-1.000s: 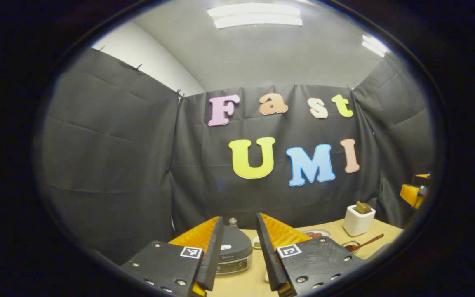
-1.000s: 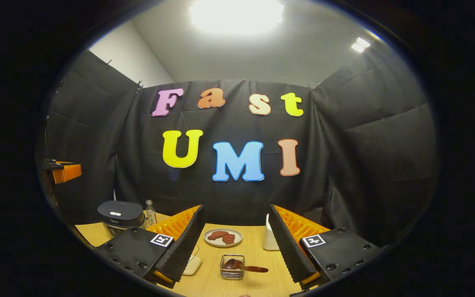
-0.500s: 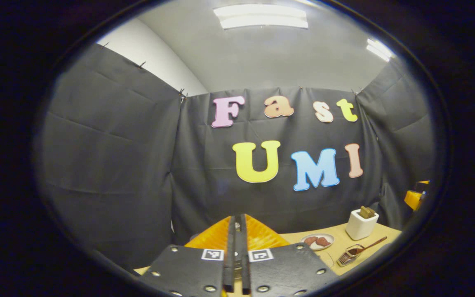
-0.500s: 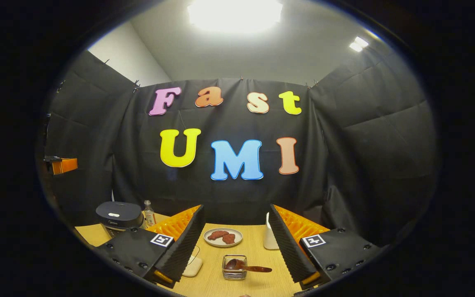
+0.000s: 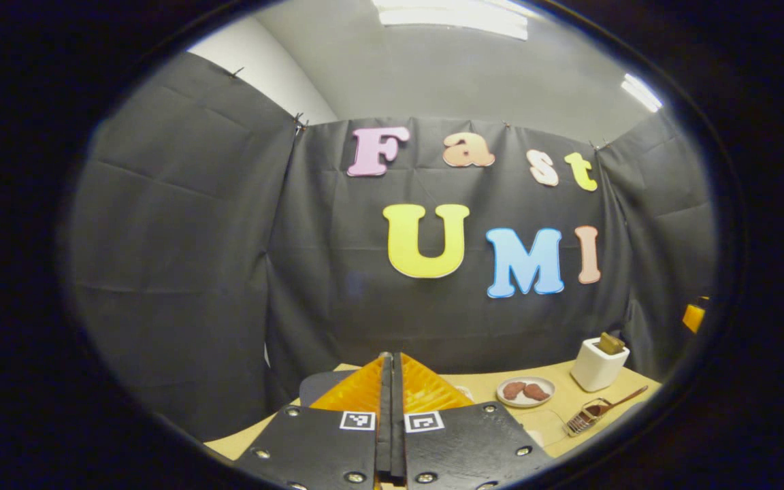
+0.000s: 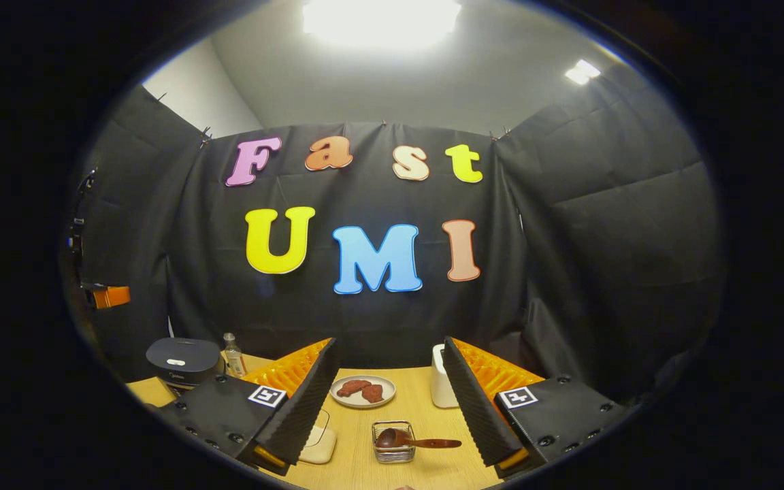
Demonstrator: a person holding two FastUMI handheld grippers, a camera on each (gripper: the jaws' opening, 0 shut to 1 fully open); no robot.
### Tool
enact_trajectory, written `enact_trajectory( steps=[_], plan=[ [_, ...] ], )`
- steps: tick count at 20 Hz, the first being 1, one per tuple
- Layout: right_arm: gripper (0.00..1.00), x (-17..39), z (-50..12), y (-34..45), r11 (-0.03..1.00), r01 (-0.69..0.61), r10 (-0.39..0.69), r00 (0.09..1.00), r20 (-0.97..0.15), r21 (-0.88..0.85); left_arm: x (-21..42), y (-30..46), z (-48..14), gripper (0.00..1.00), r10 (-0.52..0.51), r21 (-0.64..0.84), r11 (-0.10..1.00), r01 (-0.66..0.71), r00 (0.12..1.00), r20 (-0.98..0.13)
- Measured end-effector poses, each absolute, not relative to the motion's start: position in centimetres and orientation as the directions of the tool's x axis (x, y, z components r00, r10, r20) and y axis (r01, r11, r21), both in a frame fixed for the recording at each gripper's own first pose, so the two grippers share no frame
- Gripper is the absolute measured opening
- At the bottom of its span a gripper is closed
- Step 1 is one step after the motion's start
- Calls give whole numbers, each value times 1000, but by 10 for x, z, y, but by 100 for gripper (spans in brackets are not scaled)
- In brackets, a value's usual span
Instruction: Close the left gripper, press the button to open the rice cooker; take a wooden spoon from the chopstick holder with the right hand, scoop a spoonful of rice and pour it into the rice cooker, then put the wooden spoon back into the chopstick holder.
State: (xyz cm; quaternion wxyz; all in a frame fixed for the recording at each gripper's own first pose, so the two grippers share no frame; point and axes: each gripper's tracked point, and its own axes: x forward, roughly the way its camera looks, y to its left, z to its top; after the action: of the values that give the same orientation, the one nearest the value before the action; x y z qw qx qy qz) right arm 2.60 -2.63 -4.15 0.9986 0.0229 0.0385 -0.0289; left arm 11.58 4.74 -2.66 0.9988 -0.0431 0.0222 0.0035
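The dark rice cooker (image 6: 182, 357) stands with its lid down at the table's left; in the left gripper view only an edge of the rice cooker (image 5: 314, 386) shows beside the fingers. My left gripper (image 5: 390, 371) is shut with nothing between its fingers, above and short of the cooker. A wooden spoon (image 6: 414, 441) lies with its bowl in a small wire basket (image 6: 392, 450) mid-table; the left gripper view has the wooden spoon (image 5: 615, 400) and wire basket (image 5: 579, 423) at lower right. My right gripper (image 6: 390, 354) is open and empty, held above and short of the basket.
A plate (image 6: 363, 391) with reddish pieces sits behind the basket. A white square pot (image 6: 440, 385) stands to its right, a small bottle (image 6: 232, 354) beside the cooker, and a flat white dish (image 6: 317, 446) near the left finger. The light wooden table (image 6: 426, 469) fills the floor of the booth.
My left gripper went from open to shut and has tipped down, so more of the table shows. The right gripper stayed open and drifted slightly.
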Motion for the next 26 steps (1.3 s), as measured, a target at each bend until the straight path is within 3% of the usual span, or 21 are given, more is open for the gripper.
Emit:
enact_trajectory(
  steps=[11, 23, 26],
  plan=[
    [98, 41, -55, -18, 987, 156, -151, 980, -132, 27, 184, 37, -128, 1, -103, -107, 991, 83, 976, -192],
    [98, 50, -54, 4, 986, 164, -162, 977, -141, 5, 208, 33, -221, 1, -152, -155, 983, 103, 926, -345],
    [98, 50, -55, 6, 989, 150, -147, 978, -146, 6, 207, 33, -227, 2, -137, -159, 983, 87, 930, -341]
  ],
)
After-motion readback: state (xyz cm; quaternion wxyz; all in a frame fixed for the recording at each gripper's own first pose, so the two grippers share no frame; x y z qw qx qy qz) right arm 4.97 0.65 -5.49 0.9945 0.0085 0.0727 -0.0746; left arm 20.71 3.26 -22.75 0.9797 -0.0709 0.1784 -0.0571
